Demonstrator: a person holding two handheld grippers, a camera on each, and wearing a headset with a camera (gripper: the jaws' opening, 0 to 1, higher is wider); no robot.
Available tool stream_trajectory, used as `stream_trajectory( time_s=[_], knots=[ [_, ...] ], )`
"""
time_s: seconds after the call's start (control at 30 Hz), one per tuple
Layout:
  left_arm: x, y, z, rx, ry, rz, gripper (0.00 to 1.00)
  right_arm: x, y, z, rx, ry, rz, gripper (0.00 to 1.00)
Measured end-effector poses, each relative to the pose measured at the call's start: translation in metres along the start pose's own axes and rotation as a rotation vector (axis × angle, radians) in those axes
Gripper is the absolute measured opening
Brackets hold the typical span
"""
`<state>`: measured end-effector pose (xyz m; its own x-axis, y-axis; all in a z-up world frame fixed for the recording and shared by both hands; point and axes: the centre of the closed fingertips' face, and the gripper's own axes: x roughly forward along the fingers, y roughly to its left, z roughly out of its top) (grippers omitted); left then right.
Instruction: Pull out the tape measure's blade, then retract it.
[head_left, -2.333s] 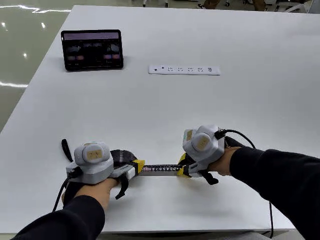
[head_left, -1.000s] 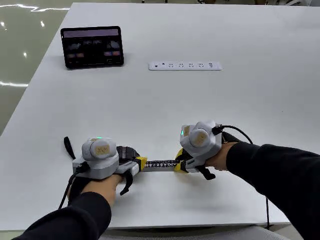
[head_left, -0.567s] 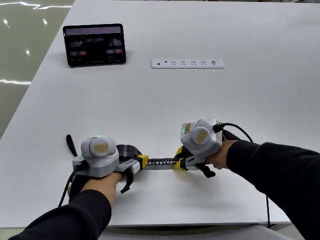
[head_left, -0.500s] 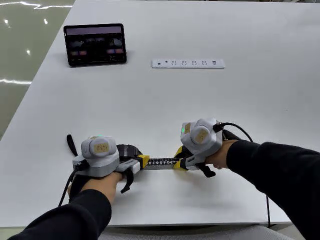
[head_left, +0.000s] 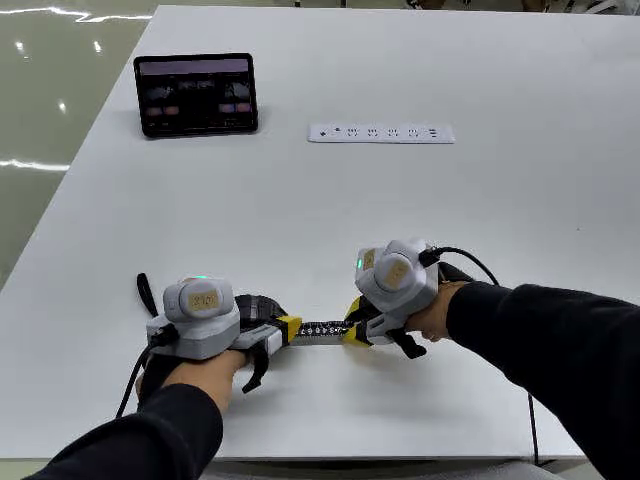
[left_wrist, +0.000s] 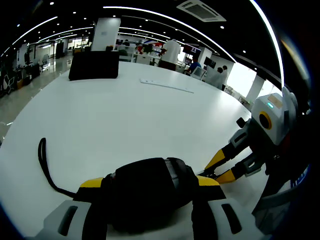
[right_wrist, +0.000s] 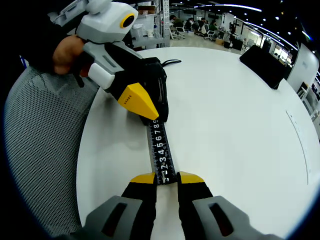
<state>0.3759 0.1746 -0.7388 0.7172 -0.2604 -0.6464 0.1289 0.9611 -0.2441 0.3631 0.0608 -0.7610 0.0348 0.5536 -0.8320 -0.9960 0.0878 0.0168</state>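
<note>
My left gripper (left_wrist: 150, 186) is shut on the black tape measure case (left_wrist: 147, 192), yellow-tipped jaws on both sides of it; in the head view it is at lower left (head_left: 283, 329). A short length of blade (right_wrist: 160, 148) with printed numbers runs from the case (right_wrist: 146, 82) to my right gripper (right_wrist: 167, 178), which is shut on the blade's end. In the head view the blade (head_left: 321, 328) lies just above the white table (head_left: 400, 220), with the right gripper (head_left: 352, 332) a few centimetres right of the case (head_left: 256, 308).
A dark tablet (head_left: 197, 93) stands at the far left and a white power strip (head_left: 381, 133) lies at the far middle. The case's black strap (head_left: 148, 294) trails left. The table's near edge runs just below both hands. A mesh chair (right_wrist: 45, 165) is beside the table.
The right gripper has moved left toward the left gripper, and the exposed blade between them has grown shorter. The left gripper keeps holding the case in place.
</note>
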Motion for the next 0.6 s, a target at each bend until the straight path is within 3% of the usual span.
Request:
stream_trajectory(
  time_s=[0.13, 0.23, 0.6],
  knots=[
    [0.0, 0.0, 0.0, -0.004, 0.005, -0.01, 0.64, 0.005, 0.004, 0.011, 0.031, -0.034, 0.006, 0.11],
    [0.0, 0.0, 0.0, -0.003, 0.007, -0.012, 0.64, 0.011, 0.007, 0.02, 0.002, -0.032, 0.006, 0.11],
    [0.0, 0.0, 0.0, -0.009, 0.007, -0.015, 0.64, 0.014, 0.008, 0.026, -0.001, -0.031, 0.016, 0.11]
  ],
)
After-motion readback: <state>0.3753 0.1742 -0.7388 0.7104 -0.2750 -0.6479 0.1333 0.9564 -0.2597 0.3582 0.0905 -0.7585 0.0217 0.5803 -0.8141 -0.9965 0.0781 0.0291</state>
